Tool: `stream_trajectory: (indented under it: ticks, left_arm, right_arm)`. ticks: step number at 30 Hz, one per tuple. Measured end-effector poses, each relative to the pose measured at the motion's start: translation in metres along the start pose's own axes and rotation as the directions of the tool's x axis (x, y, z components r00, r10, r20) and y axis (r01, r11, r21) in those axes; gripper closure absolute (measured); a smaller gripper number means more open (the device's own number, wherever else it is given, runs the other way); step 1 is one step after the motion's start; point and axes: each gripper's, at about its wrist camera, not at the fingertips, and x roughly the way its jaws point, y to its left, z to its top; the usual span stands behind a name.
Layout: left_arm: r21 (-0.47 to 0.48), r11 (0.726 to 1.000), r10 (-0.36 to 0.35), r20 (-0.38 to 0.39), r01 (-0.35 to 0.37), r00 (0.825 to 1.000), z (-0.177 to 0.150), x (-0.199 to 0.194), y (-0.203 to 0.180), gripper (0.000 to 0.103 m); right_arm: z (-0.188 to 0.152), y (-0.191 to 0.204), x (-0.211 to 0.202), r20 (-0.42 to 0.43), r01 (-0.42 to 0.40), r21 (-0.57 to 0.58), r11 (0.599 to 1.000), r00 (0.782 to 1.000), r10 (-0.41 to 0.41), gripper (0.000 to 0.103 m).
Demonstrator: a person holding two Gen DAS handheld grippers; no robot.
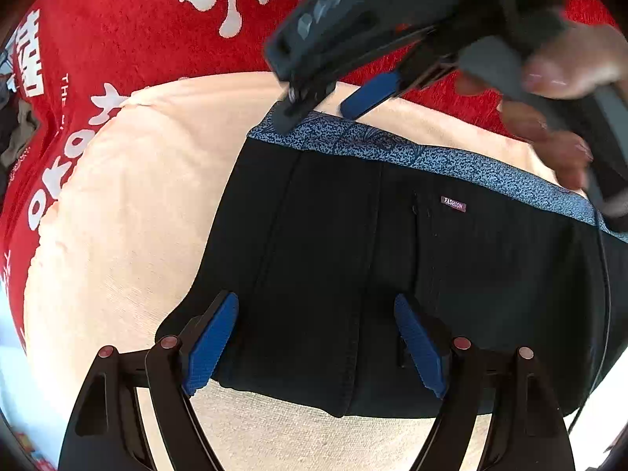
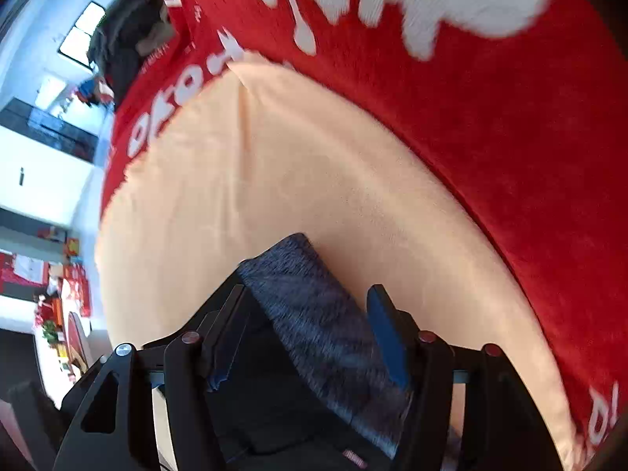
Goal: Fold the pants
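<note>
The black pants (image 1: 353, 259) lie folded on a peach towel (image 1: 129, 212), which is spread over a red cloth with white lettering (image 1: 129, 27). Their blue speckled waistband (image 1: 451, 165) runs along the far edge, with a small "FASHION" label (image 1: 453, 204) just below it.

The left gripper (image 1: 314, 345) points steeply down over the near edge of the pants. Its blue pads (image 1: 214, 341) stand wide apart above the black fabric and grip nothing.

The right gripper (image 1: 333, 106) reaches in from the upper right, tilted down, with its tips at the far left corner of the waistband. A person's hand (image 1: 569, 78) wraps around its handle, fingers curled over the grip. In its own view, the right gripper (image 2: 310, 337) has the waistband corner (image 2: 314, 314) lying between its two fingers, partly closed around it. The view is blurred, and I cannot tell whether the pads press on the fabric.
</note>
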Motion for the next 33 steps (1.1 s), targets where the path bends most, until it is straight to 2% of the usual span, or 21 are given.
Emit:
stream_trajectory:
  ticks: [1, 2, 4, 8, 9, 12, 13, 15, 16, 18, 21, 24, 25, 26, 28, 31, 33]
  left_arm:
    - [0.002, 1.0, 0.0, 0.004, 0.0, 1.0, 0.001, -0.001, -0.001, 0.021]
    - [0.002, 1.0, 0.0, 0.008, 0.0, 1.0, 0.002, 0.0, -0.001, 0.021]
    - [-0.008, 1.0, -0.004, 0.01, 0.004, 1.0, 0.006, 0.002, 0.005, 0.021]
    - [-0.067, 0.998, -0.009, 0.025, 0.011, 1.0, 0.006, -0.008, 0.015, 0.021]
    - [-0.073, 0.997, -0.003, 0.022, 0.005, 1.0, 0.006, -0.008, 0.017, 0.021]
    - [-0.047, 0.998, 0.031, -0.004, -0.031, 1.0, 0.004, 0.002, 0.017, 0.02]
    - [-0.029, 0.999, 0.041, -0.002, -0.041, 0.999, 0.004, 0.005, 0.015, 0.019]
    - [-0.004, 0.999, 0.05, -0.001, -0.05, 0.999, 0.004, 0.004, 0.013, 0.019]
    - [0.003, 0.999, 0.047, -0.001, -0.047, 0.999, 0.005, 0.001, 0.013, 0.019]
    - [0.014, 0.999, 0.051, -0.008, -0.051, 0.999, 0.005, -0.003, 0.012, 0.019]
    - [0.004, 1.0, 0.024, -0.028, -0.024, 0.999, 0.008, -0.014, 0.013, 0.019]
    - [-0.001, 1.0, -0.017, -0.024, 0.017, 1.0, 0.016, -0.025, 0.006, 0.019]
    - [0.008, 0.999, -0.036, -0.024, 0.036, 0.999, 0.021, -0.027, 0.0, 0.019]
    - [0.021, 0.999, -0.049, -0.026, 0.05, 0.998, 0.024, -0.027, -0.007, 0.019]
    - [0.058, 0.996, -0.073, -0.033, 0.074, 0.997, 0.027, -0.026, -0.024, 0.019]
    - [0.144, 0.98, -0.126, -0.067, 0.135, 0.99, 0.029, -0.019, -0.057, 0.019]
    - [0.18, 0.964, -0.178, -0.104, 0.195, 0.978, 0.024, -0.017, -0.082, 0.019]
  right_arm:
    - [0.004, -0.003, 0.01, -0.053, -0.021, 0.01, 1.0, 0.998, 0.021, 0.082]
    - [0.008, -0.005, 0.012, -0.065, -0.047, 0.027, 0.999, 0.997, 0.049, 0.091]
    - [0.009, 0.0, 0.004, -0.06, -0.051, 0.004, 0.999, 0.997, 0.052, 0.095]
    - [0.011, 0.016, -0.015, -0.027, -0.136, -0.021, 0.991, 0.99, 0.135, 0.095]
    - [0.014, 0.018, -0.014, -0.029, -0.131, -0.025, 0.991, 0.991, 0.131, 0.095]
    - [0.019, 0.024, 0.008, -0.036, -0.012, -0.056, 0.998, 0.999, 0.01, 0.094]
    - [0.017, 0.024, 0.02, -0.042, 0.035, -0.065, 0.997, 0.998, -0.038, 0.086]
    - [0.014, 0.021, 0.021, -0.006, 0.045, -0.011, 0.999, 0.999, -0.045, 0.084]
    - [0.011, 0.017, 0.011, 0.024, 0.033, 0.054, 0.998, 0.999, -0.034, 0.079]
    - [-0.002, 0.011, -0.015, 0.077, -0.003, 0.118, 0.993, 0.997, -0.006, 0.076]
    - [-0.055, -0.01, -0.074, 0.174, -0.088, 0.223, 0.971, 0.984, 0.049, 0.073]
    - [-0.137, -0.036, -0.118, 0.239, -0.176, 0.376, 0.91, 0.967, 0.088, 0.064]
    - [-0.179, -0.046, -0.13, 0.267, -0.221, 0.449, 0.866, 0.958, 0.106, 0.063]
    - [-0.206, -0.051, -0.135, 0.283, -0.247, 0.497, 0.832, 0.952, 0.114, 0.063]
    - [-0.282, -0.06, -0.138, 0.307, -0.292, 0.629, 0.721, 0.945, 0.115, 0.063]
    - [-0.349, -0.063, -0.129, 0.301, -0.292, 0.734, 0.614, 0.949, 0.092, 0.063]
    - [-0.385, -0.068, -0.12, 0.348, -0.34, 0.779, 0.527, 0.933, 0.088, 0.063]
